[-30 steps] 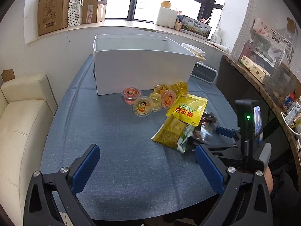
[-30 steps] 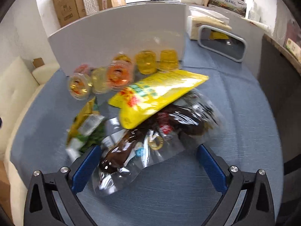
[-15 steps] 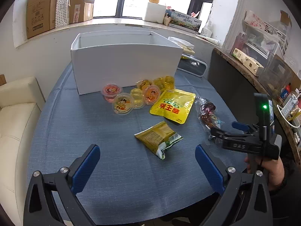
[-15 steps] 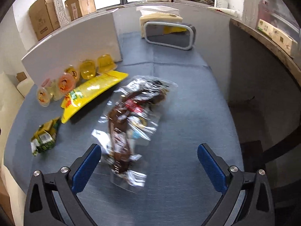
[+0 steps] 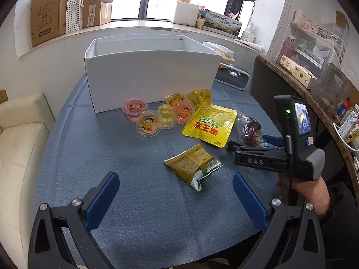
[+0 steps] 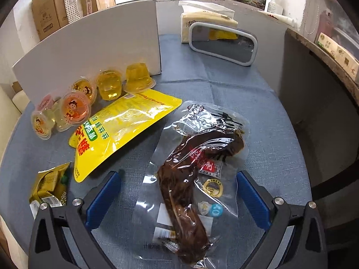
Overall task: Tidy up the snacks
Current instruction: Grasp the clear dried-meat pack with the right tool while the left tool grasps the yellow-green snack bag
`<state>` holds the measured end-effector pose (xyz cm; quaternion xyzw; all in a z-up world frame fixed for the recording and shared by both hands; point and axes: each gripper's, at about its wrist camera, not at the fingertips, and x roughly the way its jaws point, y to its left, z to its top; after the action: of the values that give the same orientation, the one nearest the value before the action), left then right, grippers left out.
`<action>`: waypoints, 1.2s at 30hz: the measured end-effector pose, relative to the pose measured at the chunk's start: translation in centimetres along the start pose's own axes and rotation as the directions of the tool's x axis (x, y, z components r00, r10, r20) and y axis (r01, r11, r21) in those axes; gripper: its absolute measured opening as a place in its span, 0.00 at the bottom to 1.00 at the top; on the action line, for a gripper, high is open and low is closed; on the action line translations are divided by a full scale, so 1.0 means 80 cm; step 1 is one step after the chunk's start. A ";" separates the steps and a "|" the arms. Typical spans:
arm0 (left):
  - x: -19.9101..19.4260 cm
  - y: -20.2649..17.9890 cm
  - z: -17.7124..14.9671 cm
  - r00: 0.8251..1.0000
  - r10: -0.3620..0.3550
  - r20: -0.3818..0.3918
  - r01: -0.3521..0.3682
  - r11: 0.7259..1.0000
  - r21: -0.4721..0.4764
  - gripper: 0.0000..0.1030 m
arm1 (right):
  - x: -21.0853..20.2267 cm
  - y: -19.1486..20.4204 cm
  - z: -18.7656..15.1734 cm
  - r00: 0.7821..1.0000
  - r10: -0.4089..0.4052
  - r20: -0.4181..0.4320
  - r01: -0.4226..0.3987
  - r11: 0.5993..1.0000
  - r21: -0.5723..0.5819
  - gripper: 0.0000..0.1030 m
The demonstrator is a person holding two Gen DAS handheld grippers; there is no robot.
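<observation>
Straddling clear meat pouch (image 6: 190, 179): right tool (image 6: 179, 198) wide, unclamped | left tool (image 5: 176, 198) wide, empty | pouch's near end cropped

The right gripper (image 5: 253, 143) body, right of centre in the left wrist view, reads "DAS". A gold sticker on the clear meat pouch (image 6: 190, 179), lower centre, reads "CLEAN LABEL".

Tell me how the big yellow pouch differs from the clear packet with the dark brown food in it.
The yellow pouch is opaque and printed with red characters; the clear packet shows its dark brown contents. The yellow pouch lies beside the jelly cups, outside either claw; the clear packet lies between the fingers of the open right claw. Both lie flat on the blue tablecloth, outside the white box.
</observation>
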<state>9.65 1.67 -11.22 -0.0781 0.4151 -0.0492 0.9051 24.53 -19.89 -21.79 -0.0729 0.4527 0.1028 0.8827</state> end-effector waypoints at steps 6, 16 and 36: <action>0.009 -0.006 0.001 1.000 0.003 -0.011 -0.003 1.000 0.011 1.00 | -0.010 -0.013 -0.004 1.000 0.011 0.011 -0.011 1.000 0.015 0.76; 0.033 -0.026 0.002 0.999 0.012 -0.031 -0.011 0.999 0.033 1.00 | -0.069 -0.027 -0.035 0.994 0.078 0.074 -0.078 0.997 0.002 0.74; 0.133 -0.067 0.004 0.986 0.132 -0.103 -0.121 0.986 0.113 0.91 | -0.143 -0.065 -0.076 0.976 0.161 0.148 -0.162 0.987 -0.003 0.74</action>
<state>16.69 -5.17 -17.90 -0.0005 0.4654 -0.0179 0.8849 14.58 -27.59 -15.84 -0.0240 0.3912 0.1773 0.9028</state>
